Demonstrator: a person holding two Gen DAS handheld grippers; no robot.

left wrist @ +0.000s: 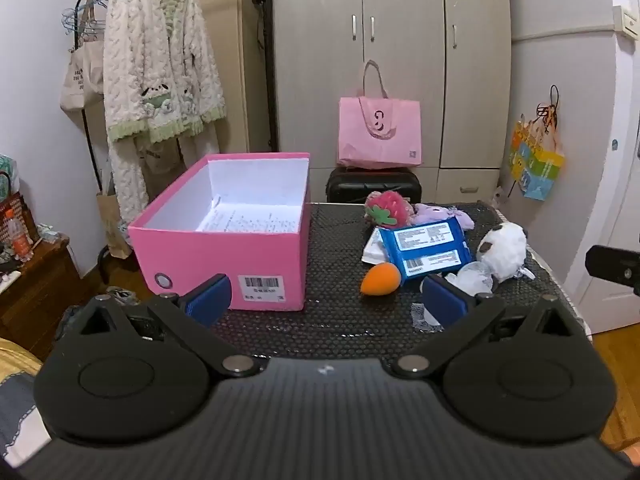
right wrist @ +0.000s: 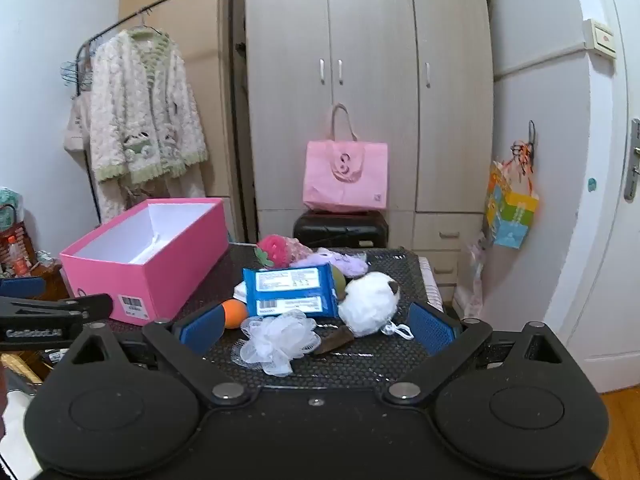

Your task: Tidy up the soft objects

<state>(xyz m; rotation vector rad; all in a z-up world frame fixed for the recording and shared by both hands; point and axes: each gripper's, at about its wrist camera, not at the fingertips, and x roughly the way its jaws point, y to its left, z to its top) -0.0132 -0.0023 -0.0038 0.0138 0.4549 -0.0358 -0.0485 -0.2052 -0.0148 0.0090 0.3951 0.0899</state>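
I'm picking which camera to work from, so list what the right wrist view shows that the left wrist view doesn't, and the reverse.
Only the right wrist view shows the white mesh bath pouf whole, a dark brown item beside it, and the door handle.

Only the left wrist view shows the paper sheet on the box floor and the beige tote on the rack.

Both show the open pink box, blue wipes pack, orange sponge, strawberry plush, white plush and pink bag.

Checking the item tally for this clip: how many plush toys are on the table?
3. The strawberry plush lies at the far edge, the purple plush just right of it, the white plush nearer, right of the blue pack. Others may hide behind the pack.
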